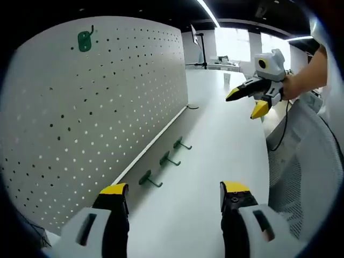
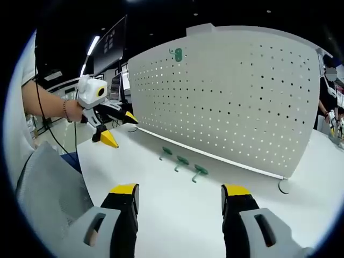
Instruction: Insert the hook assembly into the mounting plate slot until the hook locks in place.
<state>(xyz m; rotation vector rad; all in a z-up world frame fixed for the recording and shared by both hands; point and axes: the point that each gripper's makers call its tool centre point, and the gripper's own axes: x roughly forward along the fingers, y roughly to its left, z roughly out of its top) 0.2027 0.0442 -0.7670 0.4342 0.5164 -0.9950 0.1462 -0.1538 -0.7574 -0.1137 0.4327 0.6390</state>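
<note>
A white pegboard [image 1: 91,102] [image 2: 236,91] stands upright on the white table. One green hook [image 1: 85,40] [image 2: 176,54] hangs high on it. Three green hooks lie on the table at the board's foot: [image 1: 149,179], [image 1: 168,159], [image 1: 181,143], seen in the right gripper view as hooks [image 2: 165,153], [image 2: 181,161], [image 2: 199,171]. My left gripper [image 1: 174,196] is open over the table, close to the nearest hook. My right gripper [image 2: 180,196] is open too, empty, farther back. Each gripper shows in the other's view, held by a hand: right gripper [image 1: 248,102], left gripper [image 2: 119,129].
A grey mesh chair [image 1: 309,161] [image 2: 45,188] stands beside the table's edge. A cable [image 1: 282,131] trails from the right gripper. Desks and a monitor [image 2: 110,40] stand behind. A small ring [image 2: 284,186] lies on the table by the board's end.
</note>
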